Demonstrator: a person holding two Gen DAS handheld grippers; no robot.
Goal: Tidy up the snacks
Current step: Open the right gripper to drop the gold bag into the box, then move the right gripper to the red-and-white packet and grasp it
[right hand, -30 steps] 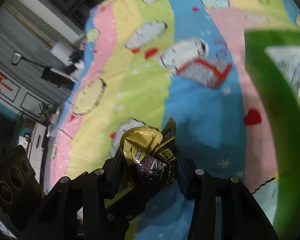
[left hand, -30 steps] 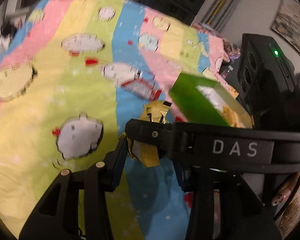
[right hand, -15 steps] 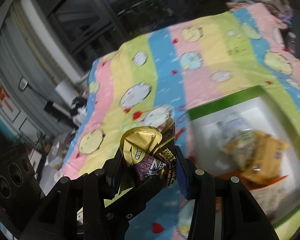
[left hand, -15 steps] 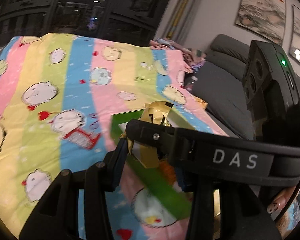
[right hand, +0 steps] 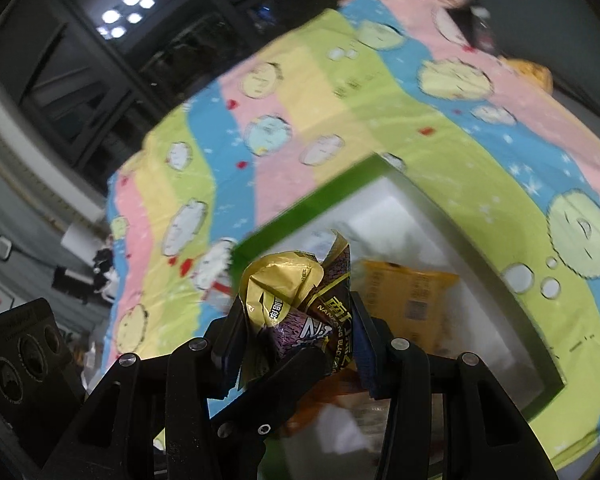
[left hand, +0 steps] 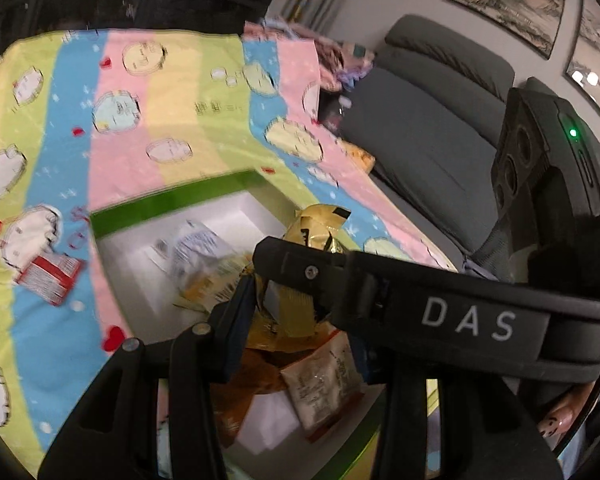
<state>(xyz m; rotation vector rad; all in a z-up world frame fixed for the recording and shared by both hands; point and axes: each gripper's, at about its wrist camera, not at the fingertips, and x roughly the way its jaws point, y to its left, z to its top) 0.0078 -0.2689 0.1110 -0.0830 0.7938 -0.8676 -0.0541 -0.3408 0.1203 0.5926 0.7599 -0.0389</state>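
Between the fingers of the right gripper (right hand: 296, 332), a crumpled gold-and-purple snack packet (right hand: 300, 308) is clamped; both pads press against its sides and its twisted top rises above the fingertips. The packet is suspended over the near part of the green-rimmed box (right hand: 300, 216).

The same packet (left hand: 300, 296) appears between the fingers of the left gripper (left hand: 296, 320). A black bar of the other gripper, marked "DAS" (left hand: 468, 324), crosses in front of the left gripper's right finger. Whether the left jaws press on the packet or only frame it cannot be determined from this view.

Inside the box, on its white lining (left hand: 140, 268), lie several packets: an orange-yellow packet (right hand: 412, 300) just behind the held one, a pale packet with small print (left hand: 204, 248) toward the far side, and a white packet with an orange edge (left hand: 324, 384) at the near side, below the left gripper. These are blurred, and their labels are not legible.

The box rests on a striped cloth (left hand: 172, 120) in pink, yellow, green and blue, printed with round cartoon figures. A small red-and-white packet (left hand: 52, 276) lies on the cloth, to the left of the box and apart from it. A grey sofa (left hand: 432, 136) stands beyond the right edge of the cloth.
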